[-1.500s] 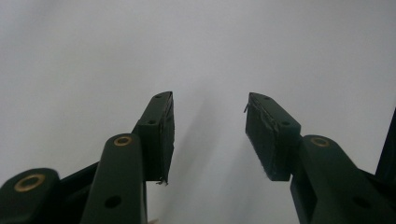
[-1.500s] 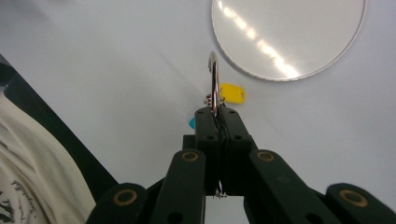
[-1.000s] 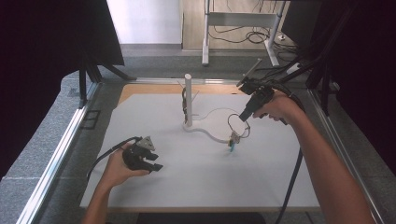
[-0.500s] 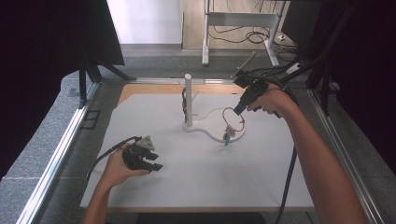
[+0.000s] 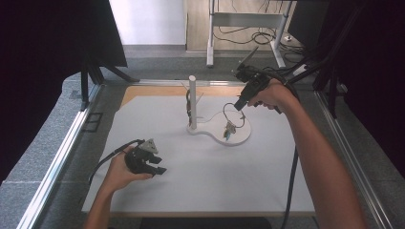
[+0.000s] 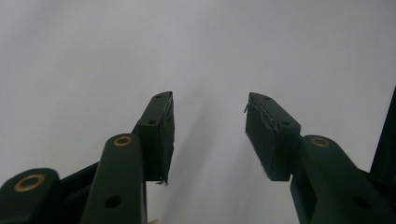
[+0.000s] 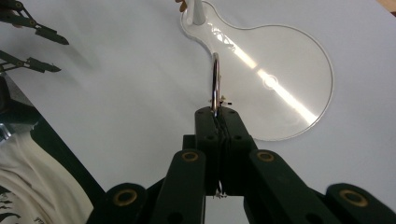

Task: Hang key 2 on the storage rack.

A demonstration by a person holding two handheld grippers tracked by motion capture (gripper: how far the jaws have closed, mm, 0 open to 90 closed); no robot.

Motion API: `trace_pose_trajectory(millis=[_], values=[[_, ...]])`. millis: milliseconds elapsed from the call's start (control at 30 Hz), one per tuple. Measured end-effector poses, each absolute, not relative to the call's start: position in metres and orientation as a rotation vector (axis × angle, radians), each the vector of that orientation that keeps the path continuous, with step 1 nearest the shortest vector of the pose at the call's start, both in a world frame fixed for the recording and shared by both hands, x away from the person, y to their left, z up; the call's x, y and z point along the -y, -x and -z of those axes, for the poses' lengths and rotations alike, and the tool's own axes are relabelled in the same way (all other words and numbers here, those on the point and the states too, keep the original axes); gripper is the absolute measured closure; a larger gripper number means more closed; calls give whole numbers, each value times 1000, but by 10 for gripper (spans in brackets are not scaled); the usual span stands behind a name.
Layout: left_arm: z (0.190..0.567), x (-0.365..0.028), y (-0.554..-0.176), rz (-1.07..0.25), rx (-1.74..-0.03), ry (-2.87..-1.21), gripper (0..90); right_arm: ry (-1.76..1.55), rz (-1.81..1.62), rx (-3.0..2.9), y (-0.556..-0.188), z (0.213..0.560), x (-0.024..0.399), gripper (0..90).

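Note:
A white stand has an upright post (image 5: 192, 98) with small side pegs and a round flat base dish (image 5: 239, 138) (image 7: 289, 70). My right gripper (image 5: 241, 103) (image 7: 217, 113) hangs above the dish, shut on a metal key ring (image 5: 232, 113) (image 7: 215, 77). A small bunch of keys or charms (image 5: 229, 130) dangles from the ring just over the dish. My left gripper (image 5: 155, 168) (image 6: 210, 135) rests low over the white board at the front left, open with nothing between its pads (image 6: 161, 135). Its jaws also show at the top left of the right gripper view.
A white board (image 5: 191, 191) covers the table inside a metal frame (image 5: 62, 143). Something small and dark hangs on the post's near side (image 5: 189, 109). Black curtains stand to both sides. A desk frame and cables (image 5: 258, 36) lie on the floor beyond.
My right gripper has carried the ring a little to the left and upward, toward the post. The dangling bunch followed it over the dish. The left gripper has stayed put.

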State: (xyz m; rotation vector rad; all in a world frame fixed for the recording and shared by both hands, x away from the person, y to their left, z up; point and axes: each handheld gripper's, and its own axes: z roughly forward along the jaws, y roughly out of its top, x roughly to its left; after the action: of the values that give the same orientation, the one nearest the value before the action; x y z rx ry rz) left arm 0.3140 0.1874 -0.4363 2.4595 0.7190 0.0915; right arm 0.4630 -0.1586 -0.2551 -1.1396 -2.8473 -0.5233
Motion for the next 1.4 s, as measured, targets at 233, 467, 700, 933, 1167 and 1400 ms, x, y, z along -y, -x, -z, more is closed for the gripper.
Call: trace_pose_trajectory(millis=[233,467,700,933,1167,1400], values=[[436,-188,-314,-89,-718,-2457,524,1150,536,2844,-470,253,155,882],[435,-189,-313,-92,-713,-2453,524,1165,536,2841,-475,252,151,882],[435,-188,-313,-84,-712,-2450,524,1190,540,2845,-483,253,146,883],[435,-189,-314,-84,-704,-2449,524,1198,534,2844,-493,253,142,882],[434,-190,-314,-83,-698,-2452,524,1203,531,2846,-501,253,136,883],[433,-191,-313,-86,-694,-2450,524,1231,524,2847,-510,252,130,883]])
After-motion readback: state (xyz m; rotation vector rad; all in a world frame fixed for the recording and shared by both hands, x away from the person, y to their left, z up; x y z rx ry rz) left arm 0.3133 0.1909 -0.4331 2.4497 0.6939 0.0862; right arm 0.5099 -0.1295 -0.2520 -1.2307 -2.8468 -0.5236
